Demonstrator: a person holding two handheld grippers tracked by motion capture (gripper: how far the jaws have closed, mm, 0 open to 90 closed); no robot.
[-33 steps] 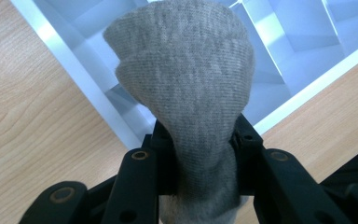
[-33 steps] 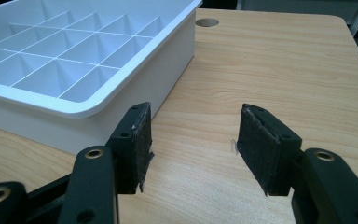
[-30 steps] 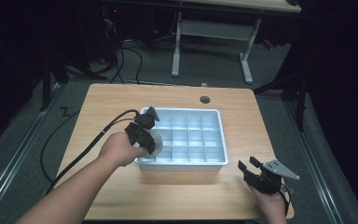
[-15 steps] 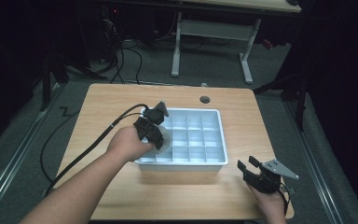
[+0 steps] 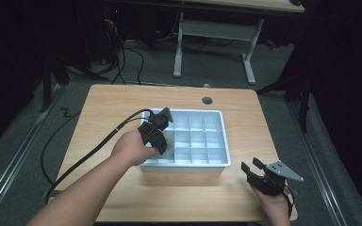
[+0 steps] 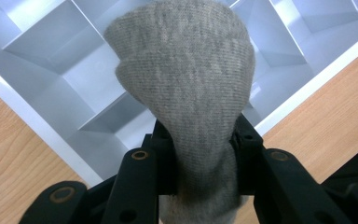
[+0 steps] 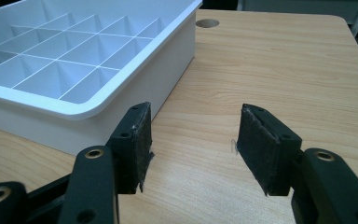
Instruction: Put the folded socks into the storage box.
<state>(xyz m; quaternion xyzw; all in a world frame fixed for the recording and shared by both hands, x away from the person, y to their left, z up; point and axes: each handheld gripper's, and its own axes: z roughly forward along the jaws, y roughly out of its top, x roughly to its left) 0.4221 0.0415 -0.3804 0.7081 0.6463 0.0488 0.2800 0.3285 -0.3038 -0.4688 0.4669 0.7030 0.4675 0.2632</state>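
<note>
Sock [image 6: 186,93], grey and knitted, is pinched in the left claw [image 6: 200,149], which has moved in over the white divided tray [image 5: 217,165] from its left edge; likely a drop into a cell just beneath it comes next. Cells in view hold nothing. Right claw [image 7: 193,144] rests spread on the tabletop [image 5: 122,99], tray just ahead-left.
</note>
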